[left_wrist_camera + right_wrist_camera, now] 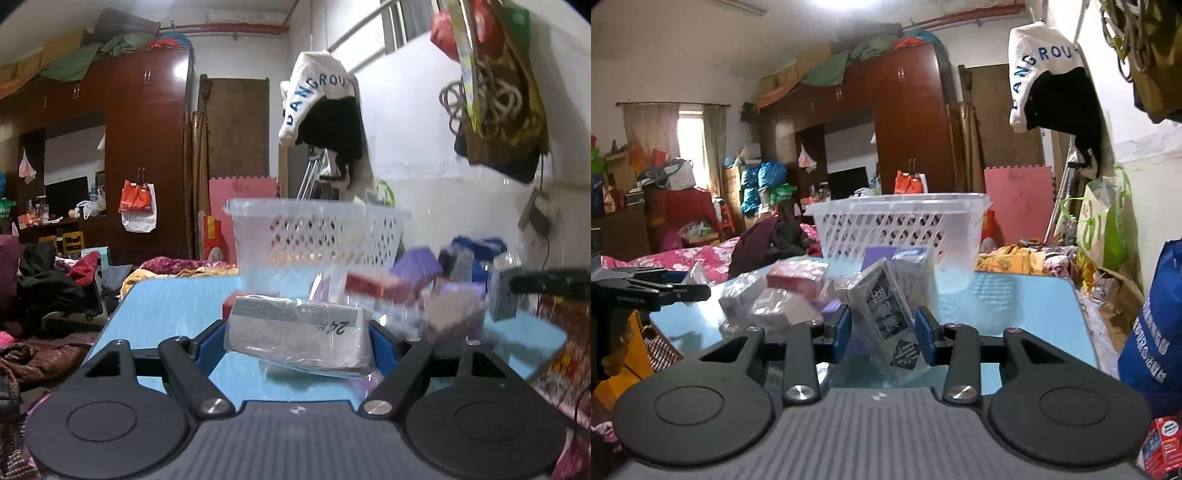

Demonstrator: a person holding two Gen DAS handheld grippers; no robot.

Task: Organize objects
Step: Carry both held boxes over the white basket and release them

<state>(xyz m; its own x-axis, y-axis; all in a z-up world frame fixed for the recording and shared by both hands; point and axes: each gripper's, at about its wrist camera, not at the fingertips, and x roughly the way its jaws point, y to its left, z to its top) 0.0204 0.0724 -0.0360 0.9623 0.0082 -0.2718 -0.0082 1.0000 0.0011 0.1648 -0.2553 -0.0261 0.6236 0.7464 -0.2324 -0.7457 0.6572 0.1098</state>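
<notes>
Cluttered bedroom, blue table [162, 314], basket [317, 229].

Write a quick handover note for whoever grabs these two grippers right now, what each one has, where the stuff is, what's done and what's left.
Left gripper: fingers on either side of a plastic-wrapped grey box marked 24H, apparently gripping it, low over the blue table.
Right gripper: fingers on either side of a wrapped dark packet with white characters; contact unclear.
Pile of small wrapped boxes sits on the table in front of the white lattice basket.
Done: nothing visible inside the basket through its walls.
Left: probably move both packets to the basket, then clear the pile.
</notes>
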